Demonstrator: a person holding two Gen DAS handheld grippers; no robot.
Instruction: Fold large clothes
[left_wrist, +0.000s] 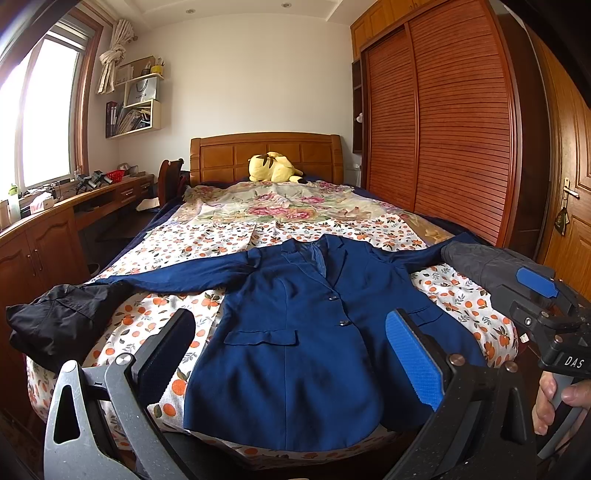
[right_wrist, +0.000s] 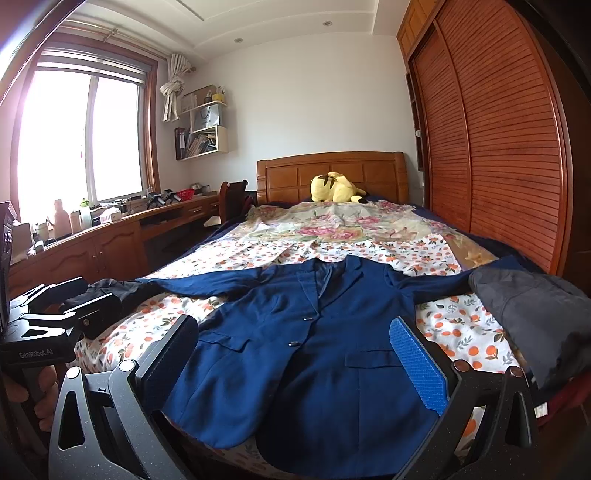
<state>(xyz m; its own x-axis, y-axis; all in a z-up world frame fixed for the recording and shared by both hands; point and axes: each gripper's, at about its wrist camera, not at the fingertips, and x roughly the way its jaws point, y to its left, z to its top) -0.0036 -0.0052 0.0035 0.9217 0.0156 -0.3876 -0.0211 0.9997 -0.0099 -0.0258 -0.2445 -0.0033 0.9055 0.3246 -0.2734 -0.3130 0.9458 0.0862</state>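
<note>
A navy blue blazer (left_wrist: 295, 332) lies flat and face up on the bed, buttoned, sleeves spread out to both sides; it also shows in the right wrist view (right_wrist: 314, 350). My left gripper (left_wrist: 291, 354) is open and empty, hovering over the blazer's hem at the foot of the bed. My right gripper (right_wrist: 295, 362) is open and empty, also above the hem. In the left wrist view the right gripper (left_wrist: 543, 295) appears at the right edge. In the right wrist view the left gripper (right_wrist: 55, 314) appears at the left edge.
A black garment (left_wrist: 55, 325) lies at the bed's left corner and a dark grey one (right_wrist: 535, 317) at the right. The bed (left_wrist: 221, 240) has orange-print and floral covers, with a yellow plush toy (left_wrist: 273, 168) by the headboard. A wardrobe (left_wrist: 443, 129) stands right, a desk (left_wrist: 55, 221) left.
</note>
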